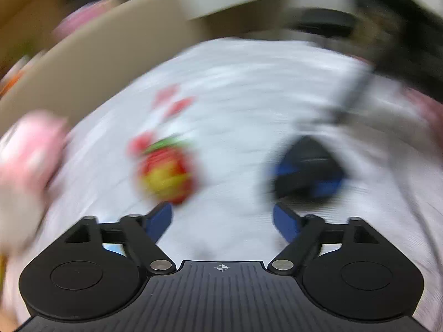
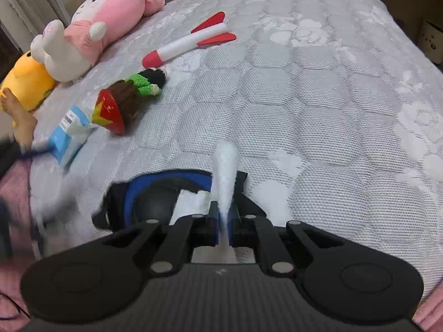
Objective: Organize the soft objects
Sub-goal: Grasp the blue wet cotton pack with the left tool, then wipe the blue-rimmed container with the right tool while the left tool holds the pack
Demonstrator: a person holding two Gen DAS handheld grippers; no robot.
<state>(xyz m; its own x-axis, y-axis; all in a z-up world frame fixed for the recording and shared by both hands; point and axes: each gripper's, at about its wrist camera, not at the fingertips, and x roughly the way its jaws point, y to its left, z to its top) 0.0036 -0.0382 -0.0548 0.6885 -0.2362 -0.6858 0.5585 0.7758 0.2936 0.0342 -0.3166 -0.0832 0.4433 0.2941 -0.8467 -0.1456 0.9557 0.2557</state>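
Observation:
The left wrist view is heavily blurred. My left gripper (image 1: 223, 218) is open over the bed with nothing between its blue fingers (image 1: 163, 217). Just ahead of it lies a red, yellow and green crochet doll (image 1: 166, 174), and a blue and black pouch (image 1: 307, 168) lies to the right. My right gripper (image 2: 225, 221) is shut on a white soft strip (image 2: 225, 171) that stands up between its fingers, above the blue and black pouch (image 2: 155, 193). The crochet doll (image 2: 127, 99) and a red and white rocket plush (image 2: 191, 38) lie further out on the left.
A pale quilted bedspread (image 2: 318, 96) covers the bed. Along its left edge lie a pink plush (image 2: 110, 11), a white bunny plush (image 2: 63, 52), a yellow plush (image 2: 27, 83) and a blue and white packet (image 2: 72, 132). A person's bare foot (image 2: 16, 113) rests by the yellow plush.

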